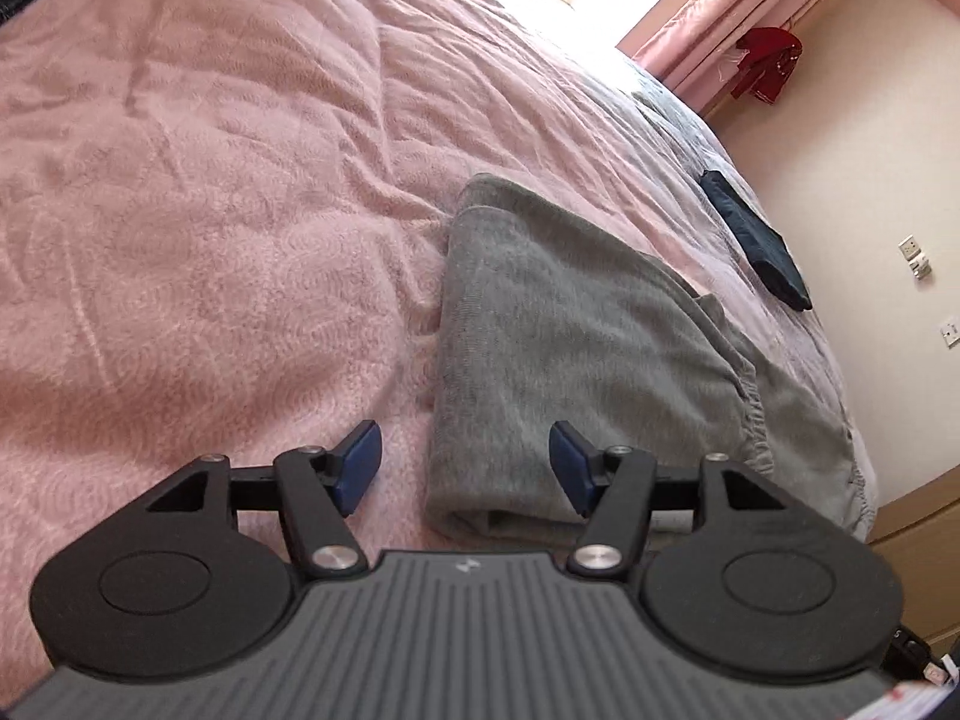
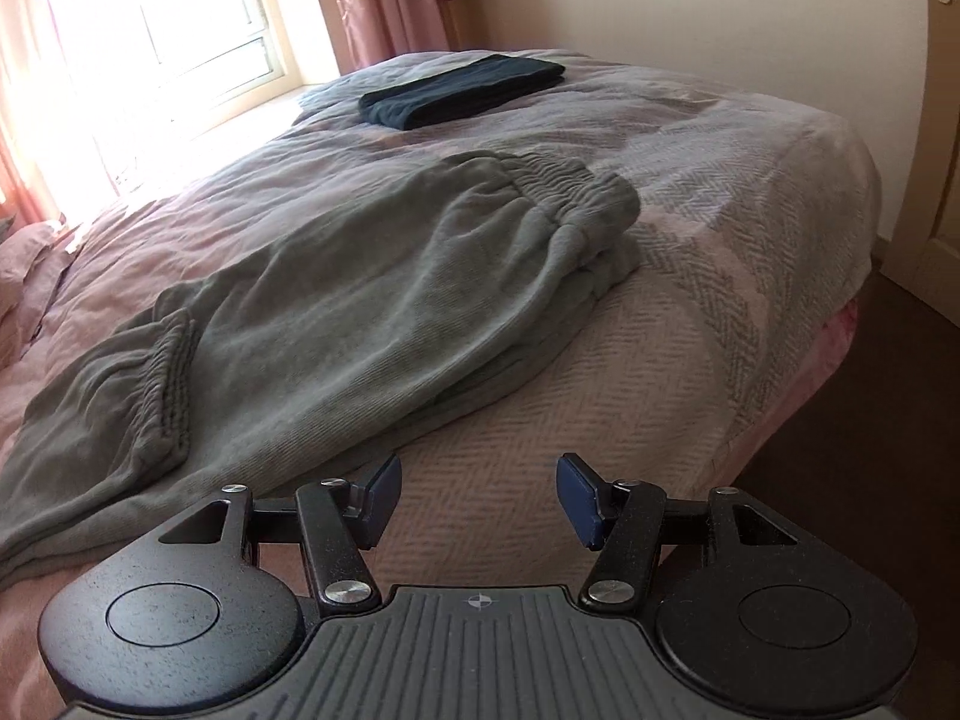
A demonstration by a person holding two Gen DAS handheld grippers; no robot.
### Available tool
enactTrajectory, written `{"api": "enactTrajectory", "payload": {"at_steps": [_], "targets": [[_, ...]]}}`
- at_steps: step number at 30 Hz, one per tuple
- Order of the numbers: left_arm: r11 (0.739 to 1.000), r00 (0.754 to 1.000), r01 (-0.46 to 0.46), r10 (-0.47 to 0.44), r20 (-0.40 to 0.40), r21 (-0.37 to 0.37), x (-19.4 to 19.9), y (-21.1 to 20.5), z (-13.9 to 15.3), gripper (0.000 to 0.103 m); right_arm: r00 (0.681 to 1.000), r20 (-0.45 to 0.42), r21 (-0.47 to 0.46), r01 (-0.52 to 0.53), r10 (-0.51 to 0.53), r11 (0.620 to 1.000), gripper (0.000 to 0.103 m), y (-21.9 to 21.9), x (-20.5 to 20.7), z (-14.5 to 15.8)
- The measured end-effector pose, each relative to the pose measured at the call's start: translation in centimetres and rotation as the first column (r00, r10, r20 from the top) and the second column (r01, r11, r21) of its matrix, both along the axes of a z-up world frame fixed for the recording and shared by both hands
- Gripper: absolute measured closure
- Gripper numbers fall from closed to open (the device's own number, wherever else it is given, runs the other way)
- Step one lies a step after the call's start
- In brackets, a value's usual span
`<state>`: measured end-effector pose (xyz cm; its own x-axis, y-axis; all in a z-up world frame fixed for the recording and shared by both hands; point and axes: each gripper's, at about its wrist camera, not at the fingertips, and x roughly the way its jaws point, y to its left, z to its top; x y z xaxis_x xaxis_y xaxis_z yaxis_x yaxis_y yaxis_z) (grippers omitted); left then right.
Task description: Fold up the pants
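Note:
Grey sweatpants (image 1: 570, 360) lie on the bed, folded leg over leg. In the right wrist view the pants (image 2: 360, 300) show their elastic waistband at the far right and their cuffs at the near left. My left gripper (image 1: 465, 468) is open and hovers over the near folded end of the pants; its blue pads touch nothing. Open too, my right gripper (image 2: 480, 498) sits above bare bedspread just in front of the pants' long edge, with nothing between its fingers.
The bed has a pink quilted cover (image 1: 210, 210) and a herringbone spread (image 2: 690, 330). A folded dark garment (image 2: 462, 90) lies near the far corner. The bed's edge drops to a dark floor (image 2: 870, 420) on the right. Pink curtains (image 1: 708, 30) frame a bright window.

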<state>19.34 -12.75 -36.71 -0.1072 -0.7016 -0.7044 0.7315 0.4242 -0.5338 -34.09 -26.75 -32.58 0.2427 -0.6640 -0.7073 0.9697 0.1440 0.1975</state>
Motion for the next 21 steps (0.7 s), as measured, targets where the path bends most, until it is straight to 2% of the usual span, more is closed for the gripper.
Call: {"api": "enactTrajectory", "payload": {"at_steps": [3,9,10,13,15,17,18,21], "targets": [[1.000,0.999,0.011,-0.011,-0.042,-0.009,0.6,-1.6,-1.2,0.046,0.999,0.004,0.008,0.045,-0.045,0.999,0.048,-0.5,-1.0,-0.1],[0.999,0.998,0.028,-0.029,-0.056,-0.025,0.9,-3.7,-2.0,0.046,0.996,0.017,0.024,0.092,-0.092,0.995,0.049,-1.2,-1.9,-0.3],[0.999,0.998,0.031,-0.032,-0.052,-0.024,0.8,-3.8,-2.0,0.046,0.995,0.041,0.000,0.089,-0.089,0.996,0.049,-1.0,-2.0,0.0],[0.999,0.998,0.035,-0.036,-0.045,-0.026,0.8,-3.6,-1.8,0.046,0.982,0.187,-0.087,0.019,-0.002,0.996,0.049,-0.5,-1.4,1.2],[0.999,0.999,0.023,-0.024,-0.035,-0.022,0.8,-3.2,-1.6,0.046,0.941,0.322,-0.084,-0.079,0.102,0.993,0.049,-1.0,0.1,1.4],[1.000,1.000,0.013,-0.013,-0.022,-0.022,0.6,-2.6,-1.3,0.046,0.883,0.436,-0.051,-0.167,0.173,0.985,0.050,-2.0,2.2,1.0],[1.000,1.000,0.008,-0.009,-0.018,-0.023,0.5,-2.3,-1.2,0.046,0.853,0.480,-0.028,-0.218,0.204,0.976,0.050,-2.8,3.8,0.6],[1.000,1.000,-0.003,0.002,-0.012,-0.023,0.4,-1.3,-0.9,0.046,0.812,0.545,0.091,-0.306,0.210,0.948,0.052,-5.0,8.2,-1.1]]}}
